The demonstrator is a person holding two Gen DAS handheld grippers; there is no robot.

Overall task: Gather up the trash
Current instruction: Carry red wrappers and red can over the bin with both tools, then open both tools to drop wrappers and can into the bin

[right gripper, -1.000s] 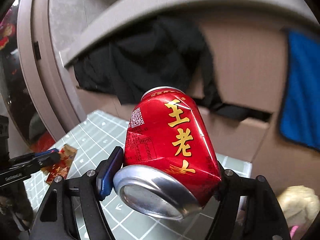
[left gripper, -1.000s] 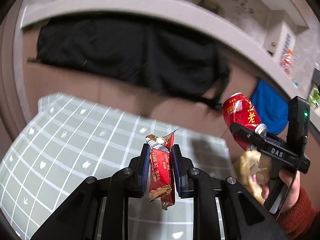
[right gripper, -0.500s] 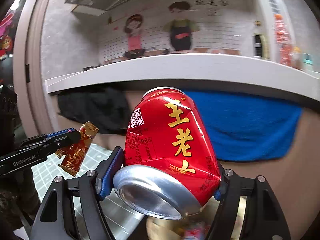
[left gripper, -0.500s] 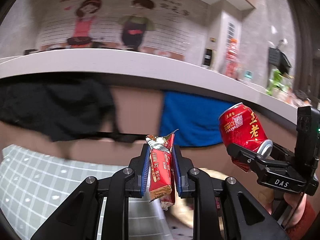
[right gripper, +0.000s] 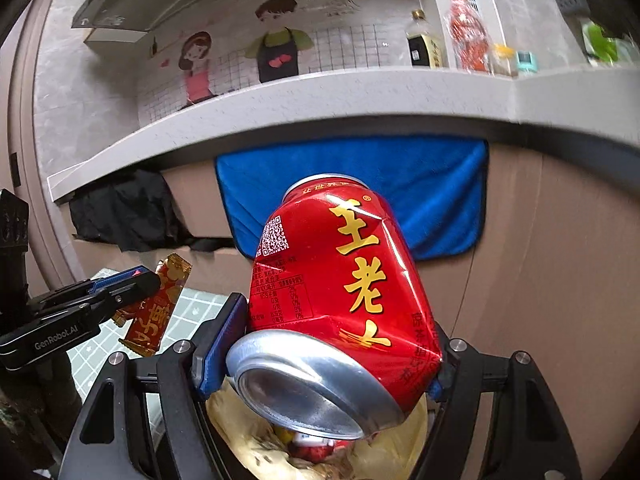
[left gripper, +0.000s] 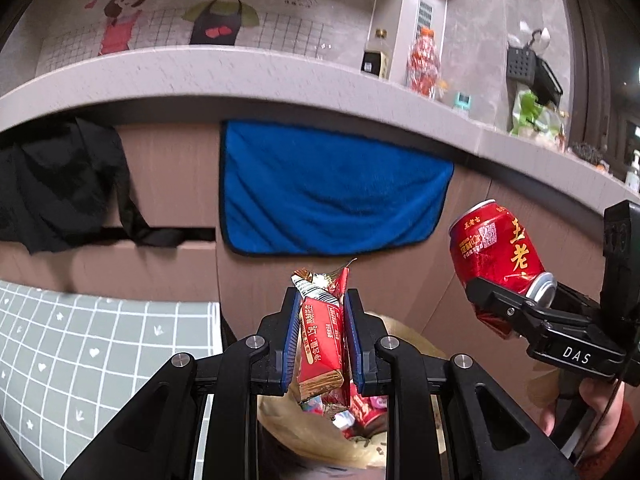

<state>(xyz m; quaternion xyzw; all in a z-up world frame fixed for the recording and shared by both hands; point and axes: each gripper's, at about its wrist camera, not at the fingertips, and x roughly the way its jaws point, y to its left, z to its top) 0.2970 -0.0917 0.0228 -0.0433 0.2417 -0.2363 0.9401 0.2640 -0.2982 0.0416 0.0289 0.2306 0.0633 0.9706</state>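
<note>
My left gripper [left gripper: 322, 320] is shut on a red snack wrapper [left gripper: 323, 340], which hangs over the open mouth of a yellowish trash bag [left gripper: 404, 336] with red wrappers inside. A dented red drink can [right gripper: 340, 296] fills the right wrist view, with my right gripper [right gripper: 332, 340] shut on its sides above the same trash bag [right gripper: 384, 452]. From the left wrist view the can [left gripper: 496, 252] and right gripper [left gripper: 516, 312] sit at the right, a hand [left gripper: 596, 404] on the handle. The left gripper [right gripper: 132, 280] and wrapper [right gripper: 154, 312] show at the left of the right wrist view.
A blue towel [left gripper: 332, 196] and a black cloth [left gripper: 60, 184] hang on the brown cabinet front under a grey counter [left gripper: 240, 76] that carries bottles [left gripper: 424, 60]. A grey grid-pattern mat [left gripper: 92, 344] lies at the lower left.
Both grippers have swung right, away from the grid mat and black cloth, to face the blue towel. The trash bag has come into view below them. Both grips are unchanged.
</note>
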